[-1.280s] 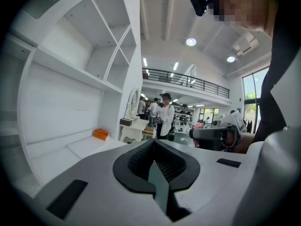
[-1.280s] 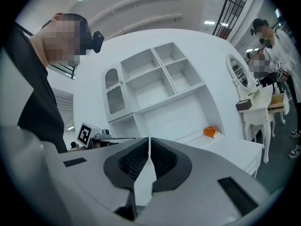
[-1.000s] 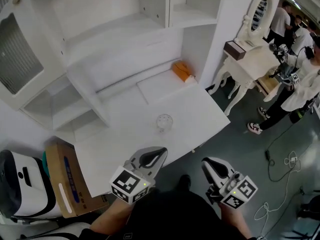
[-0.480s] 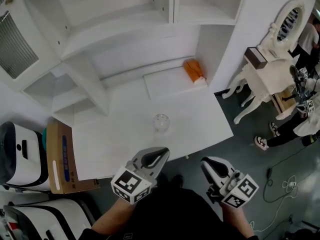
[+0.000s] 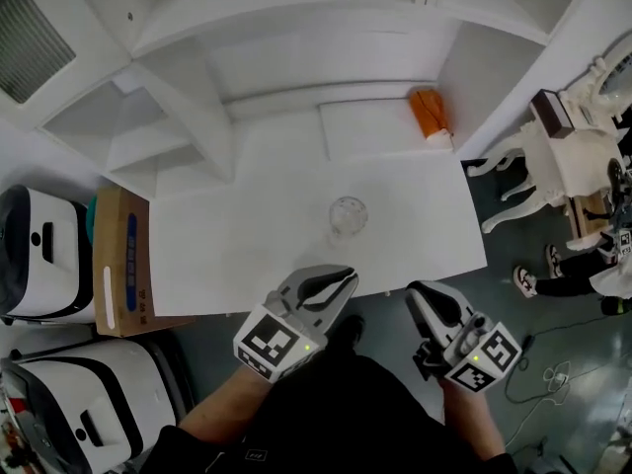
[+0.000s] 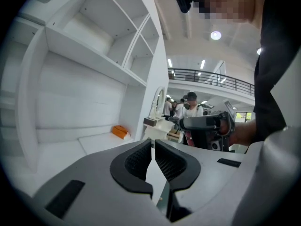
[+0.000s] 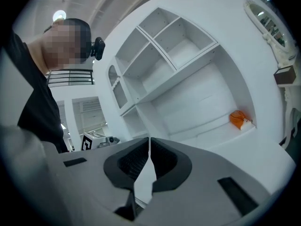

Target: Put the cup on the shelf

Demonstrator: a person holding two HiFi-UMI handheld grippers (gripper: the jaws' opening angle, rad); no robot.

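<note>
Nothing is done yet: the cup [image 5: 348,215] stands on the counter [image 5: 247,250], below the shelf [image 5: 296,15], and the left tongs [image 5: 343,281] and right tongs [image 5: 421,292], both clenched and empty, hover before the counter's edge.

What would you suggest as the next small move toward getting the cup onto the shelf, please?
Probably open the left tool: its jaws are together with nothing between them, and the cup stands free on the table just ahead of it, closer to it than to the right tool, which is also shut.
</note>
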